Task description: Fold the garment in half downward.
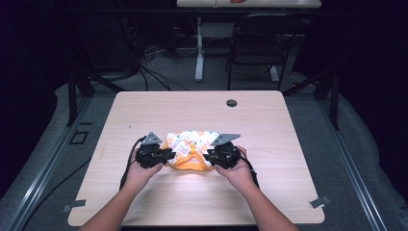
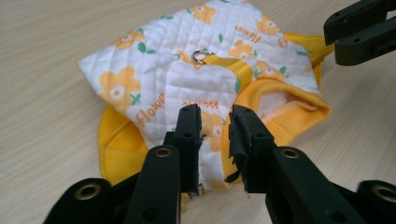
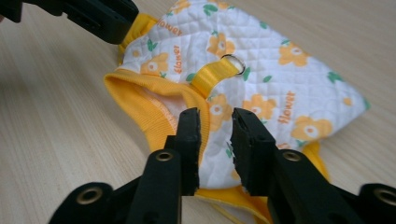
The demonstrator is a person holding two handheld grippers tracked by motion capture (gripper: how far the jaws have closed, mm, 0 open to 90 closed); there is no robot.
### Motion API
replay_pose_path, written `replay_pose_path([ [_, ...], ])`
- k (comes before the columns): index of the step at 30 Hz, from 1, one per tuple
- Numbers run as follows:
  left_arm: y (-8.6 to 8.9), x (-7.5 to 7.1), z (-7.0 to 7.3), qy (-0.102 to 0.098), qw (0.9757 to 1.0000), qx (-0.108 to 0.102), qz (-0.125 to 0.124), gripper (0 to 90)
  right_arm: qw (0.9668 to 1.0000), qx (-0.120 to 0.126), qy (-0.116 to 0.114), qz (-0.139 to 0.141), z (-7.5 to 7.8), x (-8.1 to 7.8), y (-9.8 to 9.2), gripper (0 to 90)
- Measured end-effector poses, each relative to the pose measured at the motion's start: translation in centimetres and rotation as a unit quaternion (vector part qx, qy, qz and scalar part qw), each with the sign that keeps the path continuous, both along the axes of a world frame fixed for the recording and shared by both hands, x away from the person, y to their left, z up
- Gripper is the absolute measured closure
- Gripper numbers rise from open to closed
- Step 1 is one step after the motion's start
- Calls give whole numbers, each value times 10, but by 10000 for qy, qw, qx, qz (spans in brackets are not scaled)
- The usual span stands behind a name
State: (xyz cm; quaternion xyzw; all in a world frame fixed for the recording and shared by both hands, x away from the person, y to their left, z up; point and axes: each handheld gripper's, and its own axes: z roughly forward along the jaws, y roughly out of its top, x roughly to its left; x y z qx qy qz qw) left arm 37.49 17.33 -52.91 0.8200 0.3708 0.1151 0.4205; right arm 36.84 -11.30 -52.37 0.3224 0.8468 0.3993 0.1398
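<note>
A small quilted garment (image 1: 190, 140), white with orange flowers and yellow trim, lies flat on the middle of the wooden table (image 1: 269, 125). A yellow strap with a metal ring (image 2: 201, 56) (image 3: 232, 63) runs across its top. My left gripper (image 1: 168, 155) (image 2: 215, 119) is at the garment's left edge, jaws a little apart over the cloth (image 2: 187, 79). My right gripper (image 1: 208, 155) (image 3: 215, 119) is at the right edge, open the same way over the cloth (image 3: 261, 74). The fabric lies slack between both pairs of jaws. Each gripper view also shows the other gripper at its top corner.
A round cable hole (image 1: 232, 103) sits near the table's far edge. Beyond the table stand a dark chair (image 1: 260, 43) and a white desk leg (image 1: 199, 53). Metal clips (image 1: 318, 202) mark the near corners. Bare tabletop surrounds the garment.
</note>
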Motion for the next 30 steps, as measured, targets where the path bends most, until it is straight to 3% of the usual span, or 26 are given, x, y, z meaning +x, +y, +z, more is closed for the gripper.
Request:
replay_pose_path([
  [8,11,-25,8,-197,9996,183,-129,589,9999,33,-95,-79,11,-26,-18,563],
  [14,26,-42,8,-155,9999,-75,-21,547,9999,-77,-78,-7,9,-48,-28,516],
  [21,43,-61,-3,-55,9999,-44,99,540,9996,-267,53,53,-2,-68,-37,500],
  [25,50,-69,-12,-95,9998,39,191,536,9994,-351,12,50,-12,-75,-40,500],
  [30,54,-73,-27,-75,9998,109,147,536,9997,-198,-148,5,-24,-80,-41,501],
])
